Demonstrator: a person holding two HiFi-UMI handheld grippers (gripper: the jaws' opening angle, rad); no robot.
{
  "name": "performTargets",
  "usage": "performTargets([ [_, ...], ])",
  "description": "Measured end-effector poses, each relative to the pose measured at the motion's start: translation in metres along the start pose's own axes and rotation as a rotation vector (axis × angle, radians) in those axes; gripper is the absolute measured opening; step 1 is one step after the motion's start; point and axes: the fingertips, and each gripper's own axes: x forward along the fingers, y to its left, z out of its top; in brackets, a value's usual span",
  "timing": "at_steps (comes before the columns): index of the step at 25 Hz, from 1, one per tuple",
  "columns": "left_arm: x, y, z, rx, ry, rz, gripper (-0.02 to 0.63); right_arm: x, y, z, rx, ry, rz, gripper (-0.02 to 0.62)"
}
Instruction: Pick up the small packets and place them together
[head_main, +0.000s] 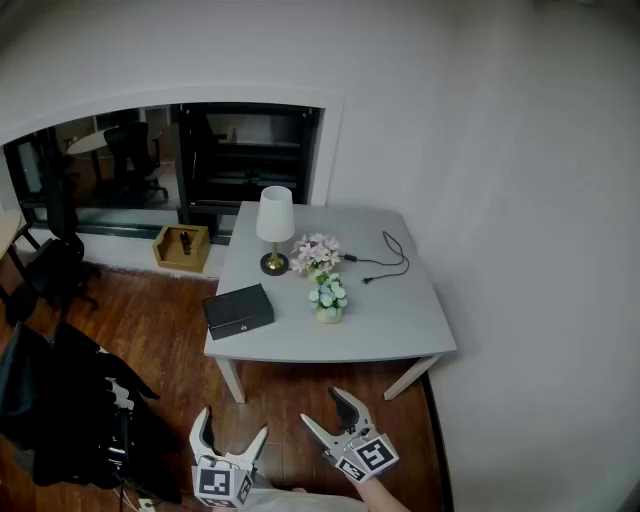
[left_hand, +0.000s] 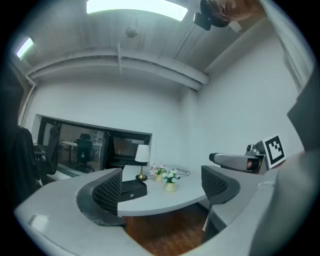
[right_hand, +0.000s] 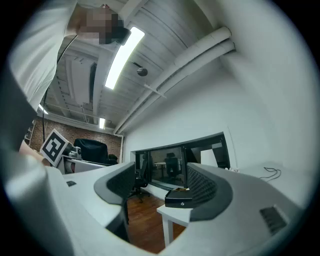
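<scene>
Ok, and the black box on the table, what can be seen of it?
The black box is a low rectangular case, matte and dark, its lid shut, with a small pale spot, perhaps a clasp, in the middle of its front face. It lies flat near the front left corner of the grey table, turned a little askew to the edge, in front of the lamp and apart from it. Only the table touches it.

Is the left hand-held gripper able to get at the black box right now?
Probably not yet: the left hand-held gripper hangs open over the floor, short of the table. Nothing blocks the black box at its near edge.
</scene>
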Motion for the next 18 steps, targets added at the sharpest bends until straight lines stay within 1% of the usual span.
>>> performTargets([
  [4,0.009,-0.009,-0.011,-0.002,0.008,-0.004,0.476,-0.004,-0.016,-0.018,0.027,0.024,-0.01,0.334],
  [8,0.032,0.004,-0.013,-0.011,0.009,0.001,0.476,0.016,-0.034,-0.028,0.042,0.025,-0.005,0.327],
  [11,0.064,0.032,-0.01,-0.006,-0.007,0.0,0.476,0.045,-0.048,-0.037,0.053,0.025,-0.008,0.325],
  [14,0.1,0.068,0.001,-0.001,-0.037,-0.001,0.476,0.084,-0.06,-0.044,0.053,0.036,0.002,0.321],
  [18,0.15,0.124,0.018,0.012,-0.056,-0.012,0.476,0.151,-0.069,-0.064,0.075,0.108,0.019,0.314],
])
